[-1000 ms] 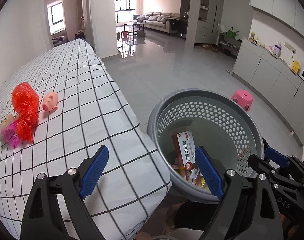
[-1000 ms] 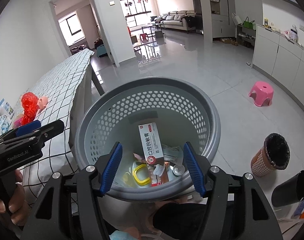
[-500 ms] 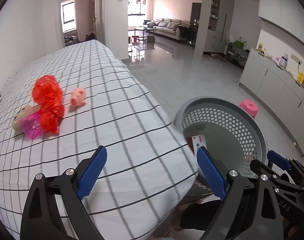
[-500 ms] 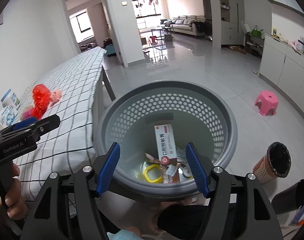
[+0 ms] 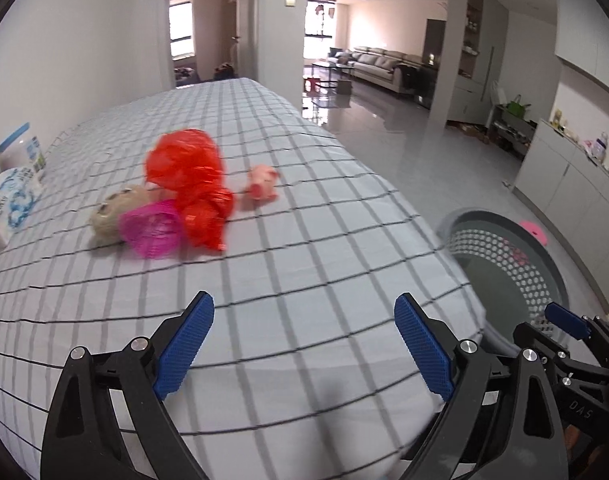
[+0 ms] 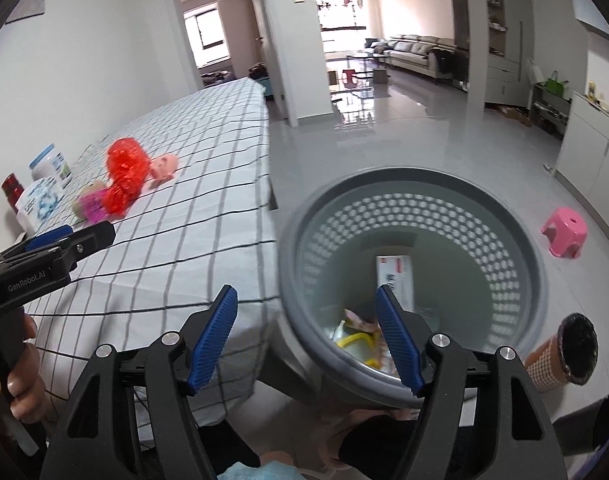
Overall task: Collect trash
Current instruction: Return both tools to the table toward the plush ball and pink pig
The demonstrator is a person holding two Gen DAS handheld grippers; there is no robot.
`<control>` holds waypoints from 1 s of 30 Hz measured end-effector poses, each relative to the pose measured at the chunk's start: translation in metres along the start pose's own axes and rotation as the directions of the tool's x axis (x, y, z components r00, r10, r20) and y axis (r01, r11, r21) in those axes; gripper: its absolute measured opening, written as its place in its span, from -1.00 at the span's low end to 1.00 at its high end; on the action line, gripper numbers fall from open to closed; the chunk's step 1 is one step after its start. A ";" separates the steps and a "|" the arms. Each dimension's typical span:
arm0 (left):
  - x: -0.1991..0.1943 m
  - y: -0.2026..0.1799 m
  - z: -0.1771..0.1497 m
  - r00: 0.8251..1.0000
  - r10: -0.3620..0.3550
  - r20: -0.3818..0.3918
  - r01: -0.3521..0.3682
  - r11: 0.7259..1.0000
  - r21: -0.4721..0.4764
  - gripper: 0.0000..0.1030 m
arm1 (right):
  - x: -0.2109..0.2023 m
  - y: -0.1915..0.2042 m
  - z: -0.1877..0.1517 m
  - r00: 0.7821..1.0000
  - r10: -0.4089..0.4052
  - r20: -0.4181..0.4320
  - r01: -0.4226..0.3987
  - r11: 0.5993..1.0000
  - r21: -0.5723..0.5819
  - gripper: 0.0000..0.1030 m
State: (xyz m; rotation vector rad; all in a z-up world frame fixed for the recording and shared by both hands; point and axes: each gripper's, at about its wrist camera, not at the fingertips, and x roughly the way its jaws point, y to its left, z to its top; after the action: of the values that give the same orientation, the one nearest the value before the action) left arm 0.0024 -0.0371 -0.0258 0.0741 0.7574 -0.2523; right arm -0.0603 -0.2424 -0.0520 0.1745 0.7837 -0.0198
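A crumpled red plastic wrapper (image 5: pixel 192 184) lies on the checked tablecloth (image 5: pixel 304 264), with a pink mesh piece (image 5: pixel 152 232) against it; the wrapper also shows in the right wrist view (image 6: pixel 124 176). My left gripper (image 5: pixel 304 344) is open and empty above the table's near part, short of the wrapper. The grey perforated bin (image 6: pixel 416 280) stands on the floor beside the table and holds a white and red box (image 6: pixel 396 280) and a yellow ring (image 6: pixel 356 344). My right gripper (image 6: pixel 308 336) is open and empty over the bin's left rim.
A pink pig toy (image 5: pixel 262 186) and a beige plush (image 5: pixel 112 210) lie by the wrapper. White packets and a jar (image 5: pixel 16 176) stand at the table's left. A pink stool (image 6: pixel 564 232), a brown checked cup (image 6: pixel 560 354) and a black cup (image 6: pixel 584 424) are on the floor.
My left gripper has swung left from over the bin to over the table, toward the red wrapper. My right gripper has shifted left to the bin's left rim. Both stay open.
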 end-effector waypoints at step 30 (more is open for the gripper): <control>0.024 0.155 0.057 0.974 0.210 0.086 -0.200 0.973 -0.112 0.82 | 0.107 0.120 0.108 0.991 0.127 -0.043 -0.132 0.978 -0.159 0.35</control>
State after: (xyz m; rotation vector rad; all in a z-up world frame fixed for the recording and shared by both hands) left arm 0.0964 0.0988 -0.0050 0.0417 0.6593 -0.0197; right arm 0.1013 -0.1371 -0.0341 0.0713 0.8015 0.1701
